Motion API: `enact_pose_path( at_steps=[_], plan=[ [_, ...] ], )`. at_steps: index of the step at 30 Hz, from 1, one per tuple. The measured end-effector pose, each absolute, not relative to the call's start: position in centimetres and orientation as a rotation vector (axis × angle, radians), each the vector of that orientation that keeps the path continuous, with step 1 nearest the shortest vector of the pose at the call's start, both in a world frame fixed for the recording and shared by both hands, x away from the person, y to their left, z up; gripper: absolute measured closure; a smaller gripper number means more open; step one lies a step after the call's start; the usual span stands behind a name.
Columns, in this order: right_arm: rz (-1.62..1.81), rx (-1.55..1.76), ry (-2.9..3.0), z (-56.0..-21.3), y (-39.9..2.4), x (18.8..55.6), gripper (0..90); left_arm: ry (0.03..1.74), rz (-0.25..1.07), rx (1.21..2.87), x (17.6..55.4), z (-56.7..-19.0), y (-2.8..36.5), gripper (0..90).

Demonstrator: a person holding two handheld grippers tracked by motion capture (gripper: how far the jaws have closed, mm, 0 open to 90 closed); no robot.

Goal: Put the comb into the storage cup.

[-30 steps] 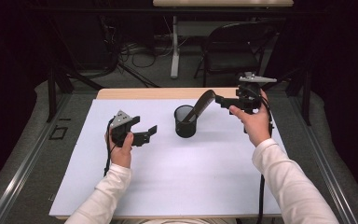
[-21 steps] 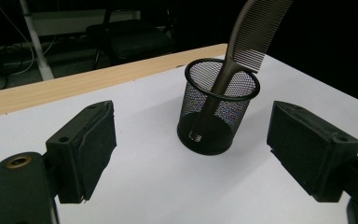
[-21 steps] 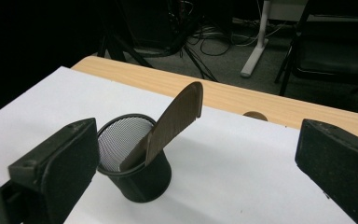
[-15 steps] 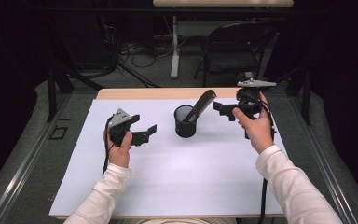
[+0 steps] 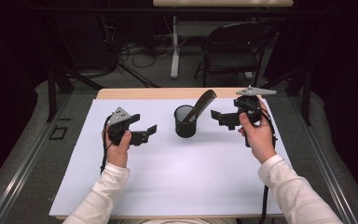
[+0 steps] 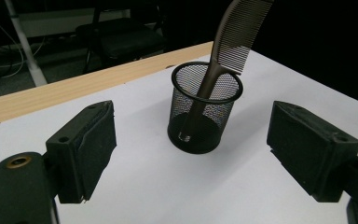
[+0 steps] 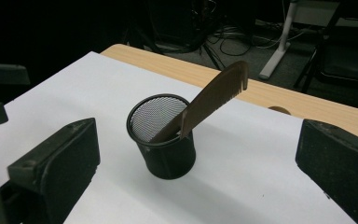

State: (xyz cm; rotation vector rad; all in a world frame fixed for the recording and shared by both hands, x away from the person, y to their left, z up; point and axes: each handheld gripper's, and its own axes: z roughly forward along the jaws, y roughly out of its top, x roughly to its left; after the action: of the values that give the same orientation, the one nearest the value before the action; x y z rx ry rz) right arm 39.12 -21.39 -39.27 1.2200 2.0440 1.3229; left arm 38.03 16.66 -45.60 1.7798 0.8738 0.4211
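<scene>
Comb and mesh cup sit together at the upper middle of the high view, but size sets the order, so the table comes first. White table sheet covers most of the lower half of that frame, with a wooden table edge showing as a strip along its far side. Beyond it, in the upper part of the frame, stands a black chair on a grey floor.

2 forearms in white sleeves enter from the bottom corners. The left gripper is held at the left of centre, and its jaws stand apart with nothing between them; in the left gripper view the cup and comb lie ahead of the 2 pads, well clear of both. The right gripper is at the right of centre, just beside the cup without touching it. Its jaws have just been opening and now stand wide, released, with nothing gripped.

The black mesh cup stands upright on the sheet between the 2 grippers. The brown comb rests inside it, handle end at the bottom, leaning on the rim and tilting toward the upper right of the high view.
</scene>
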Motion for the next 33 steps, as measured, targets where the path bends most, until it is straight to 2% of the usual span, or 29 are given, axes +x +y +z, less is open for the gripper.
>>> enact_pose_path(
  at_steps=[17,33],
  plan=[
    [1.299,1.178,2.083,-40.3,-20.7,36.7,0.0,0.835,0.378,1.788,37.6,-44.2,16.1,15.9],
    [1.308,1.178,2.092,-41.2,-21.4,35.6,0.0,0.779,0.374,1.865,36.5,-43.0,15.9,15.9]
  ],
)
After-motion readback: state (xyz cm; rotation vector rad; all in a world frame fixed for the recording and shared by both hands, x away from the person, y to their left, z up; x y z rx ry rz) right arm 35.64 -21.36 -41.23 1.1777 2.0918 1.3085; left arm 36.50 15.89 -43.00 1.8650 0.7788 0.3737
